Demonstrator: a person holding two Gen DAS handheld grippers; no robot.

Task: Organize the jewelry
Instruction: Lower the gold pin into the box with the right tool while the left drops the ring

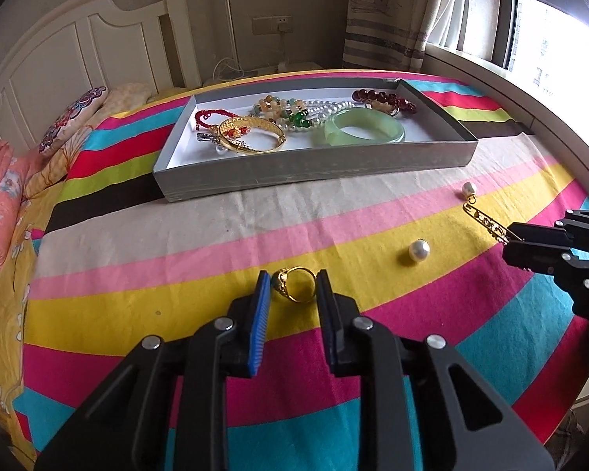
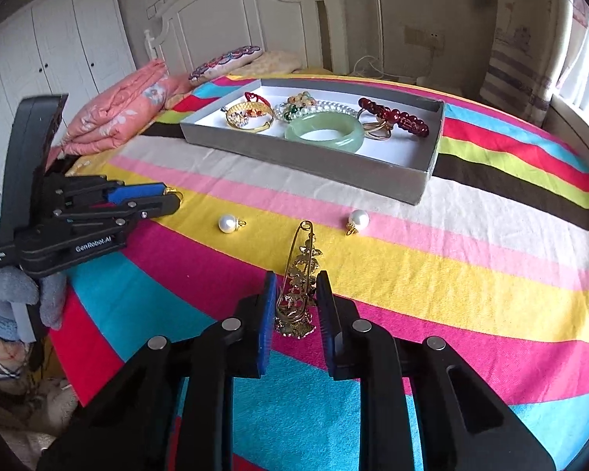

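A gold ring (image 1: 295,283) lies on the striped bedspread between the open blue pads of my left gripper (image 1: 293,294), which shows from the side in the right wrist view (image 2: 169,198). A gold brooch pin (image 2: 297,280) lies between the open jaws of my right gripper (image 2: 296,294); its tip shows in the left wrist view (image 1: 487,224). Two loose pearl pendants (image 2: 228,223) (image 2: 358,219) lie on the bedspread. A grey tray (image 1: 314,170) holds a green jade bangle (image 1: 359,132), a gold bangle (image 1: 251,133), bead strands and a red bracelet (image 1: 385,100).
The bed carries a striped cover (image 1: 176,243), a folded pink quilt (image 2: 125,110) and an embroidered pillow (image 1: 72,117) at the head end. A white headboard (image 1: 78,39) stands behind. A window sill (image 1: 510,78) runs along the right side.
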